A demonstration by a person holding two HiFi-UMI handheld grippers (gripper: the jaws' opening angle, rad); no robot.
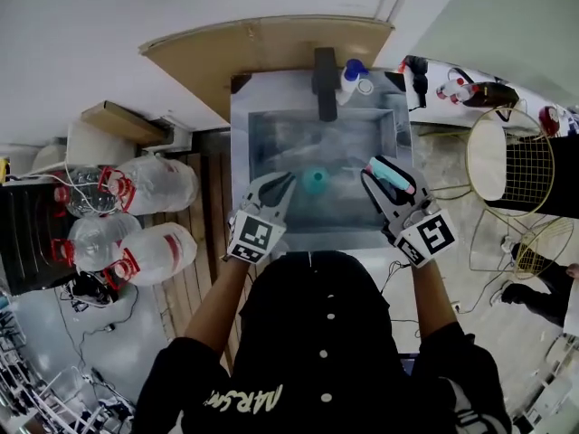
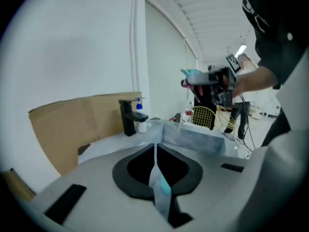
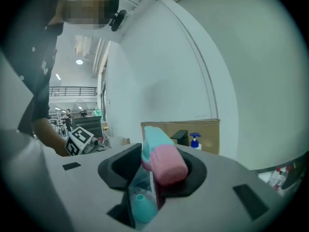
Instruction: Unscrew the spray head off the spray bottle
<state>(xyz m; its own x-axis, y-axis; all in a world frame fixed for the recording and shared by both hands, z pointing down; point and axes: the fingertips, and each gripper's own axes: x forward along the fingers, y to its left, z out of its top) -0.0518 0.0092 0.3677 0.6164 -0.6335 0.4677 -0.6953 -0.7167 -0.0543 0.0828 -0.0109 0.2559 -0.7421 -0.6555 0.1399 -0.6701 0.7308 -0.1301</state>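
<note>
A person in a dark top stands over a steel sink [image 1: 262,143] set against a white wall, seen from above. A sheet of brown cardboard [image 1: 262,48] stands between the sink and the wall. On the floor to the left lie several big clear water jugs [image 1: 149,188] with red caps, and to the right stands a yellow wire basket [image 1: 525,165].

A black faucet [image 1: 324,84] rises at the back rim of the sink, and a white pump bottle with a blue top [image 1: 351,78] stands just beside it.

The person holds both grippers over the basin, near its front edge. The left gripper [image 1: 282,183] has its fingers together. In the left gripper view only a thin pale, translucent strip shows at the seam, and what it is cannot be told. No bottle is in its grasp.

The right gripper [image 1: 384,174] has its fingers clamped on the spray head [image 3: 161,161], a teal piece with a fat pink trigger. Its teal screw collar points back toward the right gripper's camera, and no bottle hangs from it.

Between the two grippers, low in the basin, sits a small round teal object [image 1: 314,181]. It appears to be the spray bottle seen from above, apart from both grippers, though the view is too small to be sure.
</note>
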